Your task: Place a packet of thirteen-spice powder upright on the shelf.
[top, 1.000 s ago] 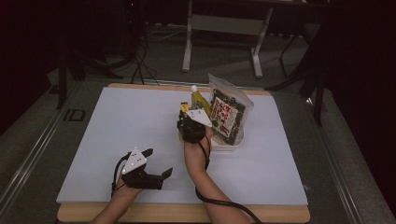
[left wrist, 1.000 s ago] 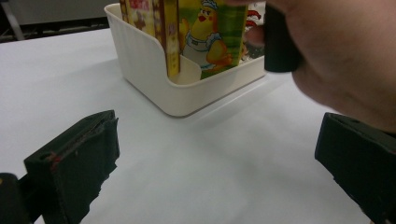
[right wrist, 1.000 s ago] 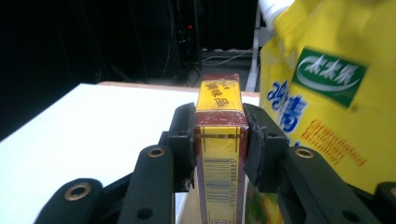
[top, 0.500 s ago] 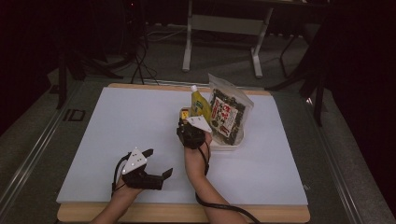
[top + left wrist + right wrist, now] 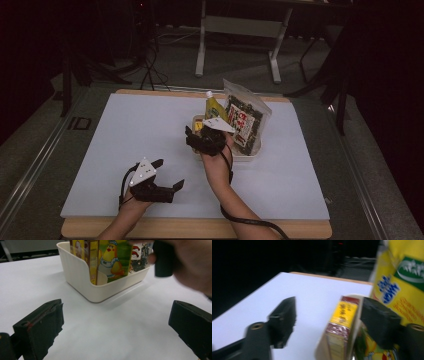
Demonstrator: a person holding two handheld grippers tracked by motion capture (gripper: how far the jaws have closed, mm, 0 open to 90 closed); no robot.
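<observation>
Yellow-and-maroon box (image 5: 340,325) stands upright at the near-left end of the cream bin (image 5: 82,287), seen edge-on in the right gripper view. In the left gripper view the same box (image 5: 91,257) rises above the bin's cut-down corner, pressed flat against a green packet printed with a cartoon chicken (image 5: 113,260).

Right gripper (image 5: 204,139) sits at the bin's left end in the high view, the person's forearm reaching up from the bottom edge. Its jaws have just been opening and now stand spread. In its own view the box lies between them, with a clear gap to the left jaw; the right jaw overlaps the box's far edge and the blur prevents judging contact, so no pinch is recorded.

Left gripper (image 5: 167,175) rests low on the white surface (image 5: 125,135), near the front edge and well apart from the bin. Its jaws are spread wide with nothing between them.

Other contents of the bin: a yellow bottle with a pale cap (image 5: 214,106) stands behind the box, and a dark clear-fronted snack bag (image 5: 245,120) leans at the right end, its top rising above the rim. In the right gripper view the bottle's yellow label (image 5: 402,277) fills the upper right corner.
</observation>
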